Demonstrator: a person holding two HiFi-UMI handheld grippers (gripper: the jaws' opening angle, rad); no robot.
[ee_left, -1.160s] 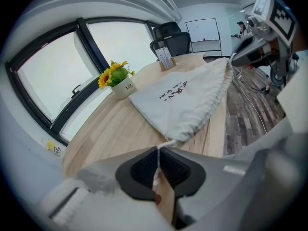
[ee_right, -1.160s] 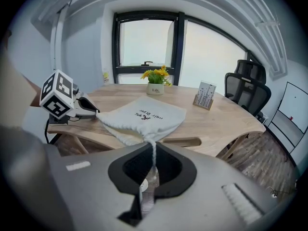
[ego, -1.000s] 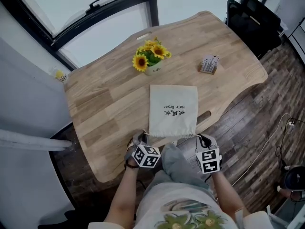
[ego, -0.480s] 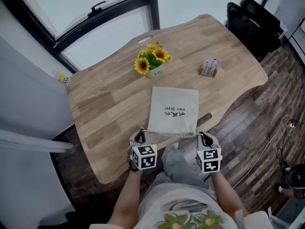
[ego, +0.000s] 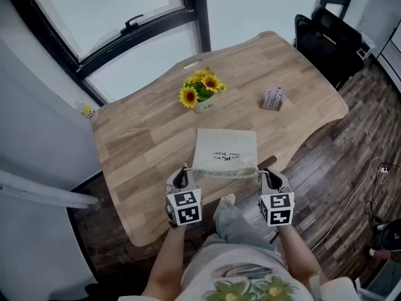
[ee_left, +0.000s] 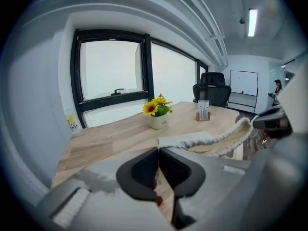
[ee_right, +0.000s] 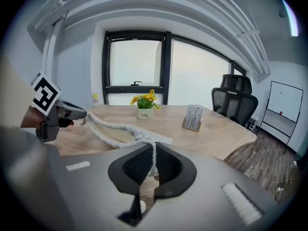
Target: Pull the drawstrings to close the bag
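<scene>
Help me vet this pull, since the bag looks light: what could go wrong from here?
The bag lies at the table's near edge, its mouth lifted between the left gripper and right gripper, so more pulling may drag it off rather than cinch it. Each gripper is shut on only a thin drawstring, which could slip out.
</scene>
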